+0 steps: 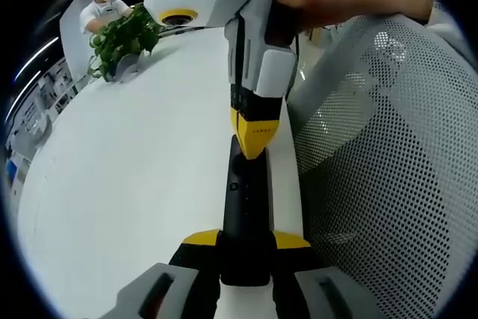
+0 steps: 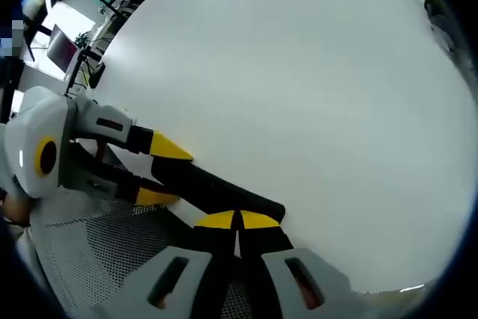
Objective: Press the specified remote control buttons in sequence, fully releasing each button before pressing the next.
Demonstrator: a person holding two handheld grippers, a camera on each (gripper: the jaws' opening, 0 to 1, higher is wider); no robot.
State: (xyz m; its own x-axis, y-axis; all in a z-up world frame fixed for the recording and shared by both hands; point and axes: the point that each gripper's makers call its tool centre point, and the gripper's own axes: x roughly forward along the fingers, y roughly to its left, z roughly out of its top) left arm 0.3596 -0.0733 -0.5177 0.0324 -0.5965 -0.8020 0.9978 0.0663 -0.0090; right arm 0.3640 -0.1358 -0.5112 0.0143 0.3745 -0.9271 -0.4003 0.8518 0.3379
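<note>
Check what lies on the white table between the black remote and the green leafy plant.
Nothing: in the left gripper view, bare white table separates the slim black remote control from the green leafy plant.

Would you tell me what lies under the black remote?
Under the remote is the white table. The left gripper clamps its near end and the right gripper touches its far end, hiding the surface directly beneath.

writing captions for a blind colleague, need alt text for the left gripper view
A black remote control is held between the left gripper's yellow-tipped jaws over a white table, while the right gripper comes down from above with its closed yellow tips on the remote's far end. A mesh chair stands beside the table and a leafy plant sits at its far edge.
</note>
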